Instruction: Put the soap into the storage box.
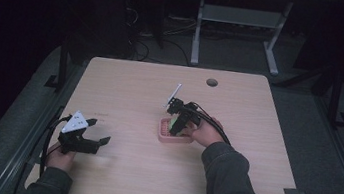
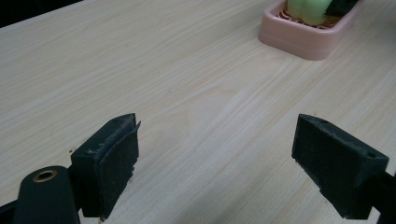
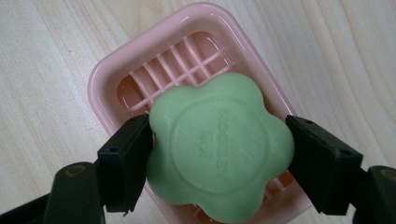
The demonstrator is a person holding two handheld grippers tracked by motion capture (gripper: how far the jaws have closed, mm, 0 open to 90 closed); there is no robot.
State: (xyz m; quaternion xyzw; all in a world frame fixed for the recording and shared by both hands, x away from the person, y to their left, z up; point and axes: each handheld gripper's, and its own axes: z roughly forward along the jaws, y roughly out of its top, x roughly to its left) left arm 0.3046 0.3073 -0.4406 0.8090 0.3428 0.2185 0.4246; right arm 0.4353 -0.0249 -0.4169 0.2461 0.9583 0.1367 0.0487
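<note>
A green flower-shaped soap (image 3: 219, 144) sits over a pink slotted soap dish (image 3: 116, 74), and my right gripper (image 3: 219, 161) is shut on the soap with a jaw pressed on each side. In the high view the right gripper (image 1: 176, 123) points down over the dish (image 1: 164, 135) near the table's middle, with the soap (image 1: 174, 123) between its jaws. My left gripper (image 1: 96, 140) rests low at the table's front left, open with nothing between its fingers (image 2: 109, 163). The left gripper view shows the dish (image 2: 303, 39) and soap (image 2: 308, 10) far off at top right.
The light wooden table (image 1: 129, 96) has a round cable hole (image 1: 212, 82) near its far edge. Beyond the table stand a desk frame's legs (image 1: 198, 30) and loose cables on a dark floor.
</note>
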